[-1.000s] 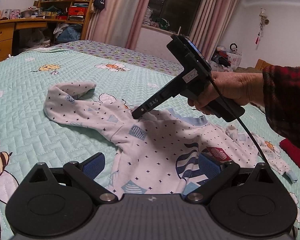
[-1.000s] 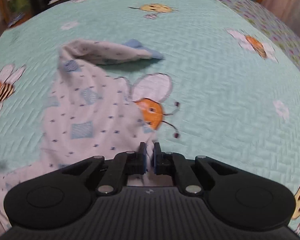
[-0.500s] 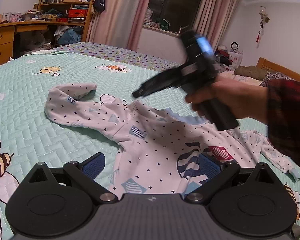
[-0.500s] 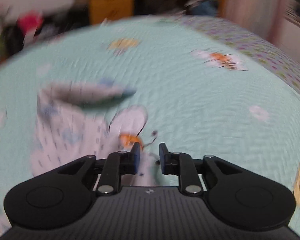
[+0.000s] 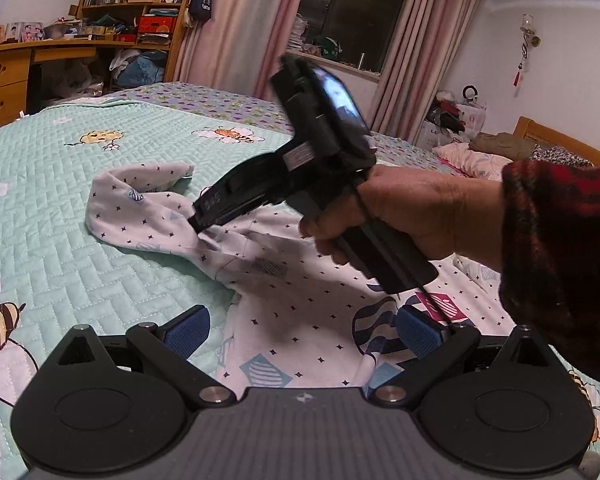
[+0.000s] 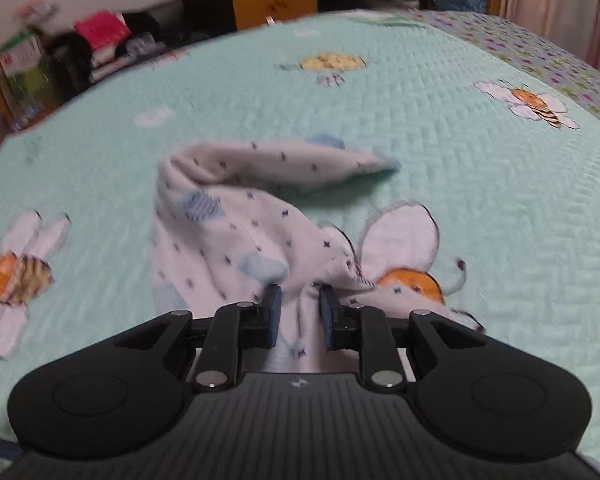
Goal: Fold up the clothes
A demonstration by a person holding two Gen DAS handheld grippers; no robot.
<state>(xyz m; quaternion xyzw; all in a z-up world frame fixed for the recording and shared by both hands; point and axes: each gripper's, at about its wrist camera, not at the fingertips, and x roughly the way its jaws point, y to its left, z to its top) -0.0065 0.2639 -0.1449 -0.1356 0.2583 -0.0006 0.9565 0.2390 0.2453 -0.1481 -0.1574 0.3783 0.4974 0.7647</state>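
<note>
A white child's top [image 5: 300,304] with small dark stars and blue patches lies spread on the bed. Its left sleeve [image 5: 140,204] is bent back on itself; it also shows in the right wrist view [image 6: 228,216]. My left gripper [image 5: 300,330] is open, hovering just above the top's lower body. My right gripper [image 6: 299,308] is partly open, with a raised ridge of sleeve fabric between its pads near the shoulder. In the left wrist view the right gripper [image 5: 198,222] touches the sleeve.
The mint quilted bedspread [image 5: 40,184] with bee patterns covers the bed. A wooden desk and bookshelf [image 5: 28,64] stand beyond the bed. Clothes are piled at the headboard [image 5: 500,148]. Boxes and bags lie on the floor [image 6: 60,60].
My right gripper let go near the shoulder, lifted and swung, then came down further out on the sleeve with its jaws wider around a fabric ridge. My left gripper stayed open and still.
</note>
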